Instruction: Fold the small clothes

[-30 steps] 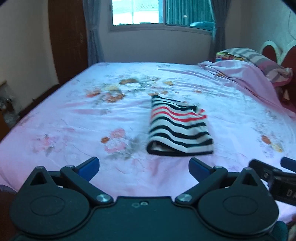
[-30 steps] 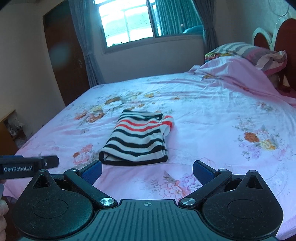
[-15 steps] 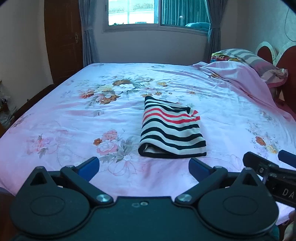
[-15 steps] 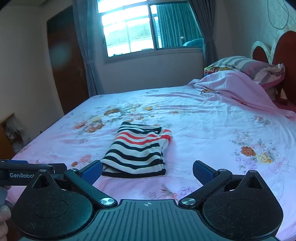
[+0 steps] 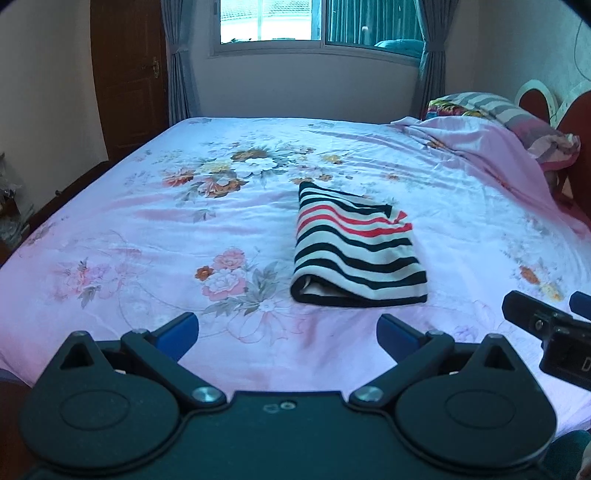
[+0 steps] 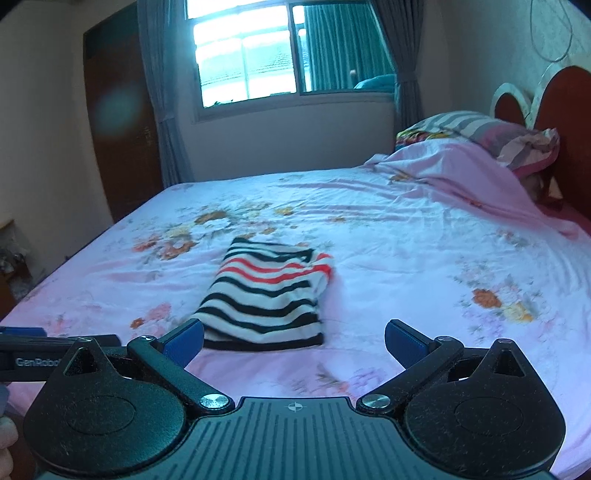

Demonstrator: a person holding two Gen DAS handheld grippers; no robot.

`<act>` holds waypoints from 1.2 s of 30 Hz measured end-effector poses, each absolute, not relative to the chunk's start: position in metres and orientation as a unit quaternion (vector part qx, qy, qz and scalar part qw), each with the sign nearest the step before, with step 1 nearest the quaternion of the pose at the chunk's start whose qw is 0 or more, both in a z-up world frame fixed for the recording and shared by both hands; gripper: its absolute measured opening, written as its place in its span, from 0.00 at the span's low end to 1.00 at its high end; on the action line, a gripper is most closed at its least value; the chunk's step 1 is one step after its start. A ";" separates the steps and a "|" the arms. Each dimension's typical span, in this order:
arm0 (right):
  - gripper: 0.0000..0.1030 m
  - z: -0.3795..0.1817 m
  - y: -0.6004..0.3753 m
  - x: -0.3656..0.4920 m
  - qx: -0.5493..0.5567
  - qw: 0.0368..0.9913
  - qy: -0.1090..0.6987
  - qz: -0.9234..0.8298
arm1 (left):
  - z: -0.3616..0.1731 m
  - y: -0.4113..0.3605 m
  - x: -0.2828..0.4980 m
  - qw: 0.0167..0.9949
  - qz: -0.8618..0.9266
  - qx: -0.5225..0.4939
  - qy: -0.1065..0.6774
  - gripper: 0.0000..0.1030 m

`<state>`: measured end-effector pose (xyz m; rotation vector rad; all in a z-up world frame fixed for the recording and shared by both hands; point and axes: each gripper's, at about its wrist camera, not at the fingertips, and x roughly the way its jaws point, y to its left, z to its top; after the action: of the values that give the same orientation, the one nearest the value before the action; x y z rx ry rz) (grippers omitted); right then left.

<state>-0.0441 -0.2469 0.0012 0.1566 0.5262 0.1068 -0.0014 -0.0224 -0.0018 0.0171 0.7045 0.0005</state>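
A small striped garment [image 5: 356, 251], black, white and red, lies folded into a flat rectangle on the pink flowered bed sheet [image 5: 147, 229]. It also shows in the right wrist view as the striped garment [image 6: 267, 295] on the sheet [image 6: 424, 266]. My left gripper [image 5: 287, 330] hovers open near the bed's front edge, short of the garment, holding nothing. My right gripper [image 6: 294, 341] is open too, empty, just in front of the garment's near edge. The right gripper [image 5: 546, 321] pokes in at the right of the left wrist view.
Pillows [image 5: 506, 122] and a bunched pink cover [image 6: 461, 173] lie at the headboard [image 6: 554, 99] on the right. A window [image 5: 317, 22] with curtains is on the far wall, a dark wooden door [image 5: 127, 74] at left. A low cabinet [image 6: 11, 254] stands beside the bed.
Both grippers have drawn back from the folded garment and tilted up, so more of the room shows. The garment lies still, and both grippers stay open.
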 end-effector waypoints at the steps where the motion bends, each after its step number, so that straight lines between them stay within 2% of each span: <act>1: 1.00 0.000 -0.245 -0.043 0.076 0.961 0.262 0.055 | -0.003 -0.022 -0.001 0.939 0.003 0.012 0.345 0.99; 36: 1.00 -0.014 -0.257 -0.021 0.104 0.954 0.274 0.064 | -0.005 -0.036 0.020 0.936 0.004 0.018 0.351 0.99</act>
<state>-0.0209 -0.2567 -0.0144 0.2111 0.5560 0.1302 0.0202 -0.0362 -0.0054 0.0376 0.7180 0.0072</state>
